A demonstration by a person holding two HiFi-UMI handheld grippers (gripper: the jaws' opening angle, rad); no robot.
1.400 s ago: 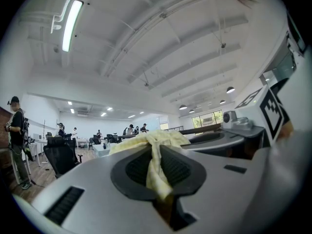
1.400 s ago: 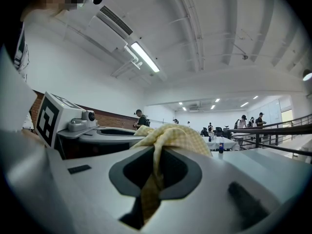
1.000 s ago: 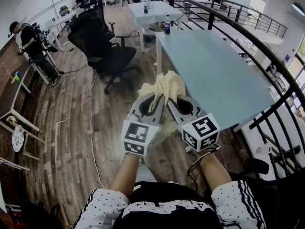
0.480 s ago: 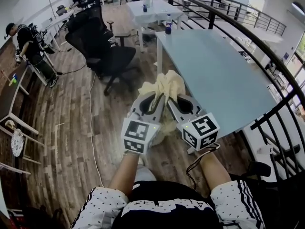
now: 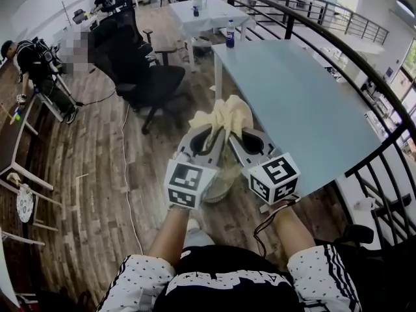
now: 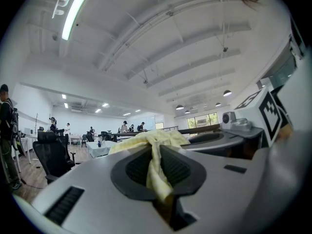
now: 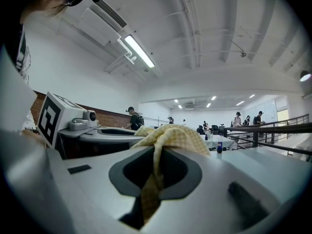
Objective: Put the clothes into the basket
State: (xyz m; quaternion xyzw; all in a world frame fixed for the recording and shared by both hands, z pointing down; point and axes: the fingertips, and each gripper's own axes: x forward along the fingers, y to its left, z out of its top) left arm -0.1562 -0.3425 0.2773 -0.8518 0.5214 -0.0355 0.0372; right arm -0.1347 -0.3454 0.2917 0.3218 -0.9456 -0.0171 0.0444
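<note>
The cloth (image 5: 224, 117), pale yellow with a fine check, is bunched up and held in the air between the two grippers. In the head view it sits in front of the left edge of the tabletop, towards the near corner. The left gripper (image 5: 211, 134) has its jaws pressed together on one fold. In the left gripper view the cloth (image 6: 155, 147) runs down the seam between the dark pads of that gripper (image 6: 156, 162) and spills over the tips. The right gripper (image 7: 155, 165) is clamped the same way, with the cloth (image 7: 171, 134) draped over its tips and a strip pinched between the pads. In the head view the right gripper (image 5: 238, 134) lies just beside the left, both pointing level and their tips close together under the bunch.

Below the marker cubes a pale round shape (image 5: 220, 188) shows on the wooden floor (image 5: 97, 174); it is mostly hidden, so what it is cannot be told. The pale blue table (image 5: 299, 103) stretches away to the right, with a dark bottle (image 5: 229, 34) at its far edge. A black office chair (image 5: 146, 77) stands left of the table, and a curved black railing (image 5: 364, 70) runs along its right side.
</note>
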